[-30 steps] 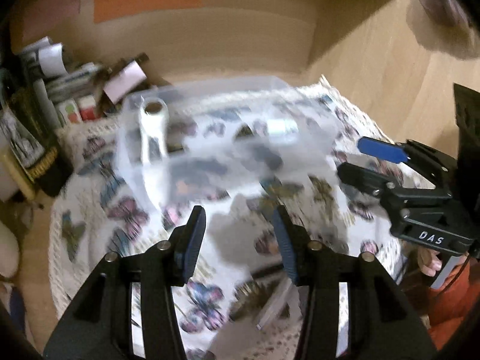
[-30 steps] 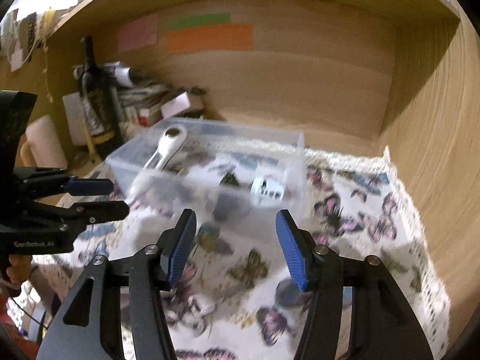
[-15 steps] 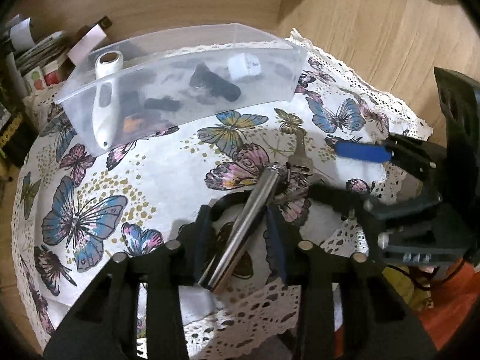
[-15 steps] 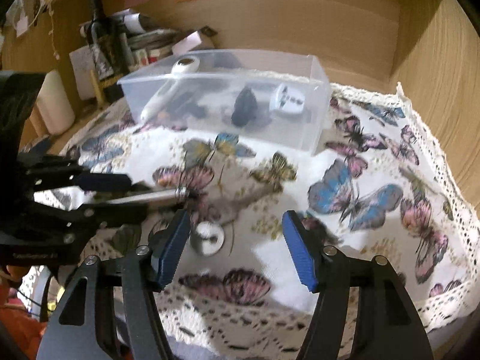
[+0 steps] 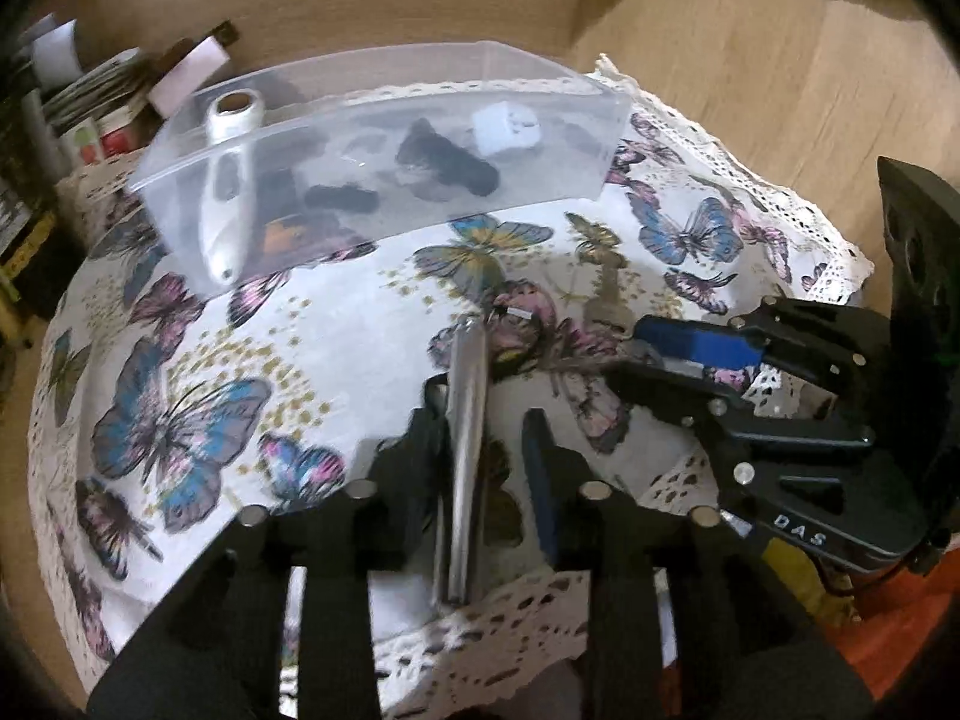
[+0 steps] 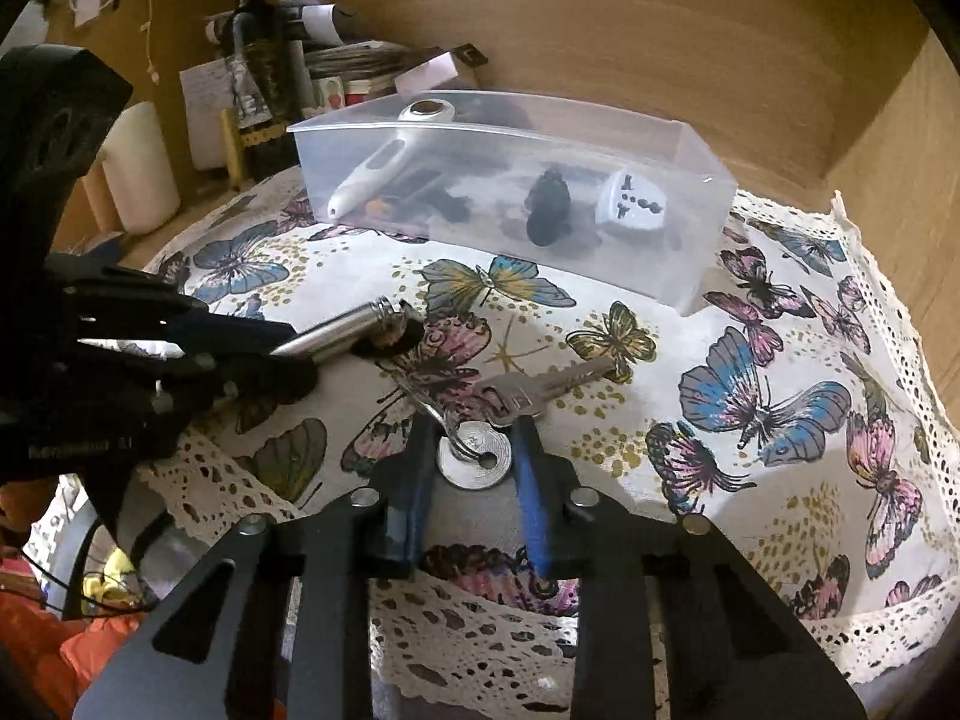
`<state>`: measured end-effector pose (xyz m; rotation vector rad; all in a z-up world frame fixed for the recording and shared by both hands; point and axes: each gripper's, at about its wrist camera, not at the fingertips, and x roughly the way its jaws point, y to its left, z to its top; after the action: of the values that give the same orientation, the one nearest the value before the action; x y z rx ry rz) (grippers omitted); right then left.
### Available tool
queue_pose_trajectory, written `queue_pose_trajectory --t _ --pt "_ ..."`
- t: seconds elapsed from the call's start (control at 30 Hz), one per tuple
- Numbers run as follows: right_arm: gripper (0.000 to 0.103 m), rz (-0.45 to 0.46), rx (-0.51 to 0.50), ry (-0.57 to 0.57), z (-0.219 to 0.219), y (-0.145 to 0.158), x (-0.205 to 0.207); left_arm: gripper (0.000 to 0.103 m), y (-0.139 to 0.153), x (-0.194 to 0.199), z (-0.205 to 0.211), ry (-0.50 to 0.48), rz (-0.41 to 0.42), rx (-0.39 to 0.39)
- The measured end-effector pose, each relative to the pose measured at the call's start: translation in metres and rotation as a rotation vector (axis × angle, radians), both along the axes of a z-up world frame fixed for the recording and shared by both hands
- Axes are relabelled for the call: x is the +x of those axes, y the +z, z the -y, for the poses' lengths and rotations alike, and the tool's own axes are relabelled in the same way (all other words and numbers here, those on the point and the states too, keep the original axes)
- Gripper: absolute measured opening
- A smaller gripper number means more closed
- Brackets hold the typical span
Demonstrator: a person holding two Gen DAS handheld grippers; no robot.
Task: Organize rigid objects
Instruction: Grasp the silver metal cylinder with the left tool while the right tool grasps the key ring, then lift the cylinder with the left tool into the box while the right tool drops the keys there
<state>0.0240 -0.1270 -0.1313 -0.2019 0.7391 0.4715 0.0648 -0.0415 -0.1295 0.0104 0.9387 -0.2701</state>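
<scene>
Your left gripper [image 5: 480,438] is low over the butterfly tablecloth [image 5: 336,330], and a silver metal tube [image 5: 467,450] lies between its two fingers. The jaws are narrow. The left finger seems to touch the tube, but on the right side there is a small gap, so I cannot tell if the tube is really clamped. In the right wrist view the same tube [image 6: 342,333] comes out of the left gripper [image 6: 282,354], with its far end resting on the cloth.

Your right gripper [image 6: 471,462] has just been closing its jaws. Now they stand on both sides of a round silver key head [image 6: 474,456], which is on a ring together with a second key [image 6: 540,387]. The pads look to be pressing its edges, and the keys are lying flat on the cloth. In the left wrist view the right gripper [image 5: 636,348] reaches in from the right with its tips at the keys.

Behind both grippers, at the back of the table, stands a clear plastic box [image 6: 690,276]. Inside it you see a white pen-shaped device [image 6: 372,174] leaning on the left wall, a black object [image 6: 547,204] and a white plug adapter [image 6: 630,207].
</scene>
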Motion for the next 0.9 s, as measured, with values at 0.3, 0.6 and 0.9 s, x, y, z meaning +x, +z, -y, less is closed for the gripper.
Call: queue_pose_trajectory --t 0.3,0.6,0.9 --pt "0.023 0.057 0.029 -0.066 0.01 0.017 -0.001 0.015 0.001 0.0 0.011 -0.022 0.052 0.057" --pt "0.023 0.164 0.063 -0.11 0.021 0.053 0.0 0.015 0.037 -0.008 -0.009 0.046 0.178 0.033" --pt "0.023 0.273 0.091 -0.115 0.02 0.091 0.01 0.015 0.075 -0.002 -0.034 0.122 0.289 -0.002"
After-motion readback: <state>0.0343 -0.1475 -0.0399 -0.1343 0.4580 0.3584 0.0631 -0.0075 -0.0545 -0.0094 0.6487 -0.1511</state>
